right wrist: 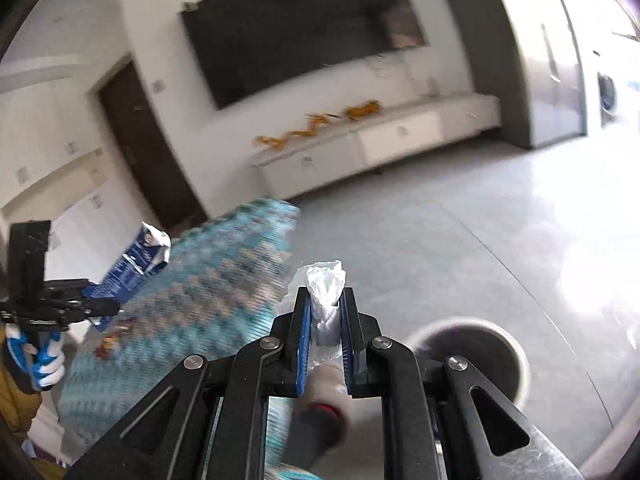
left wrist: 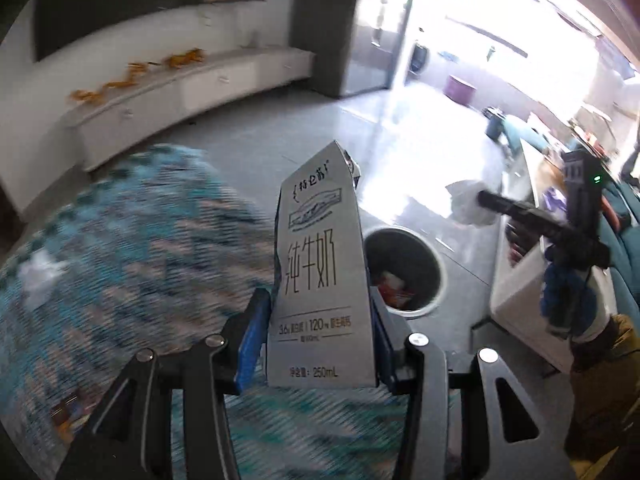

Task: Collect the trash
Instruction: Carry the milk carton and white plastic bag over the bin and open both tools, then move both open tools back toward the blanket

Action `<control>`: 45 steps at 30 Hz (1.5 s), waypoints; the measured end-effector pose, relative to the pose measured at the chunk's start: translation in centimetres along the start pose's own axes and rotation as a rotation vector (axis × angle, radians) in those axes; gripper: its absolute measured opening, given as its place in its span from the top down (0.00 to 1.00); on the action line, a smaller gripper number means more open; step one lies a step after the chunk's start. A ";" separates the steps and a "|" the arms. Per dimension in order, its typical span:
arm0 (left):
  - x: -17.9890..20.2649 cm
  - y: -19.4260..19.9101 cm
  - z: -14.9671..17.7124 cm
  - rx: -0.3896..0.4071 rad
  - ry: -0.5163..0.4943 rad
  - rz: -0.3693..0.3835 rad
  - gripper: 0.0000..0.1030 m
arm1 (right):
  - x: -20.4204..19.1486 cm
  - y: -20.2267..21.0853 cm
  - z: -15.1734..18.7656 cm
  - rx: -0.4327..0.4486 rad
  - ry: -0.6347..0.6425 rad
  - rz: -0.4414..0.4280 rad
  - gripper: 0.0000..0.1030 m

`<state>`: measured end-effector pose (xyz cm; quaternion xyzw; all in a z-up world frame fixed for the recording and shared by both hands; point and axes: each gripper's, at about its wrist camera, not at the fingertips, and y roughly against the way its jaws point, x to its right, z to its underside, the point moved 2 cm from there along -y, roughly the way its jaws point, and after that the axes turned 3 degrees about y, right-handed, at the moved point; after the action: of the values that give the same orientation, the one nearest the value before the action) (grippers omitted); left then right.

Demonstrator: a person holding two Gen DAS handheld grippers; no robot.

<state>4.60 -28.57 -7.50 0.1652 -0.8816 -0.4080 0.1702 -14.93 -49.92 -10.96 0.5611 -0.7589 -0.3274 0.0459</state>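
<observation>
My left gripper [left wrist: 318,312] is shut on a grey milk carton [left wrist: 324,272], held upright between the blue pads. A round grey trash bin [left wrist: 404,268] stands on the floor just behind the carton, with scraps inside it. My right gripper [right wrist: 325,300] is shut on a crumpled white tissue [right wrist: 326,292] above the floor, with the bin [right wrist: 472,356] low to its right. In the left wrist view the right gripper [left wrist: 480,200] hangs with the tissue [left wrist: 466,204] to the right of the bin. In the right wrist view the left gripper [right wrist: 100,306] carries the carton [right wrist: 138,256] at far left.
A teal patterned rug [left wrist: 140,260] bears a white tissue [left wrist: 40,276] and small wrappers [left wrist: 66,412]. A white low table [left wrist: 516,280] stands right of the bin. A white cabinet [right wrist: 360,144] with orange figurines lines the far wall under a dark screen.
</observation>
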 end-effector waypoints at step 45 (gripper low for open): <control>5.3 4.0 -2.2 0.316 0.153 -0.170 0.35 | -2.2 3.8 -0.2 0.112 -0.017 0.205 0.14</control>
<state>0.20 -29.84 -2.16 0.2943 -0.9021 -0.2636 0.1734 -17.19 -47.46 -8.07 0.4794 -0.8297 -0.2831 0.0411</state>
